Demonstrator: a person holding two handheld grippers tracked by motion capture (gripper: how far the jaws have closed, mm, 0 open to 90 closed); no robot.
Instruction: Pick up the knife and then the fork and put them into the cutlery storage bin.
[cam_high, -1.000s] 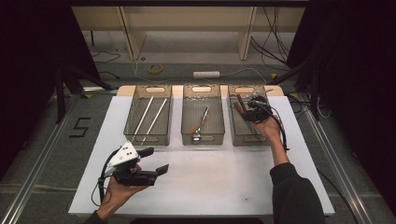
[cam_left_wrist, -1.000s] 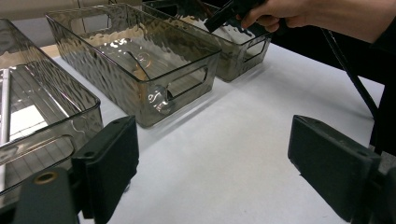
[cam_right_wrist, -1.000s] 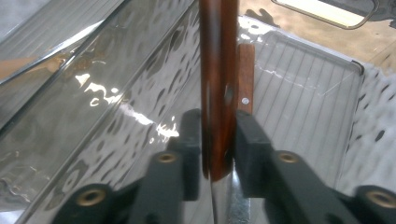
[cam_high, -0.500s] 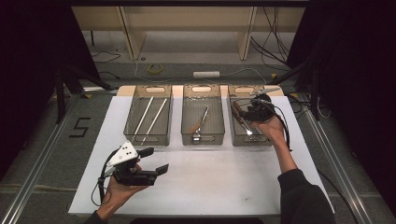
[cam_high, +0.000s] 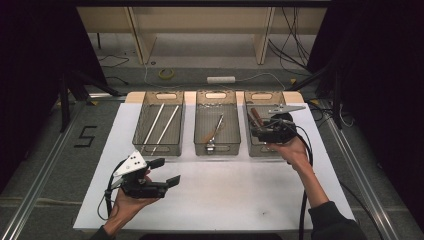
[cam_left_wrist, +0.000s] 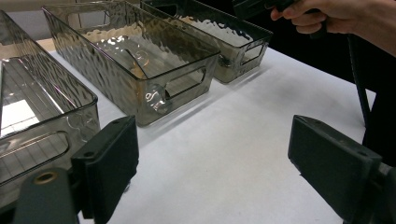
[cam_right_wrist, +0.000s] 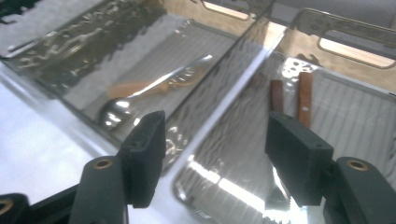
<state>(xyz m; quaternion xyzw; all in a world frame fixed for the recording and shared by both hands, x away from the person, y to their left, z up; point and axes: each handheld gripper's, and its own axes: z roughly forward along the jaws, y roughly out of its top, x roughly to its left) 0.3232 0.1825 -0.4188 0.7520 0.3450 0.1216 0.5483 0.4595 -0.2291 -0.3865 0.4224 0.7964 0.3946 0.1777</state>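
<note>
Your right gripper (cam_high: 256, 131) hangs over the near end of the right bin (cam_high: 290, 98), its jaws spread and having just been opening, with nothing between them. In the right gripper view, the two wooden-handled utensils (cam_right_wrist: 290, 97) lie on the bin floor just beyond and between the jaw tips, side by side, handles pointing toward the far wall; they are apart from both pads. Their handles are reddish brown, the right one lighter with a small rivet; what lies at their near ends is hidden behind the right jaw. In the high view the same handles show as a dark brown bar just left of the gripper body. Your left gripper (cam_high: 167, 171) rests in your left hand (cam_high: 125, 207) low over the table (cam_high: 225, 200), well apart from the bins, jaws spread wide and empty. The middle bin (cam_high: 216, 148) holds a spoon (cam_right_wrist: 154, 88) with a wooden handle, lying diagonally. The left bin (cam_high: 159, 149) holds two pale rods (cam_high: 160, 123), roughly parallel. The wall shared between the middle and right bins runs just left of your right gripper's line. All three bins are smoky, rippled clear plastic with cut-out handles.
</note>
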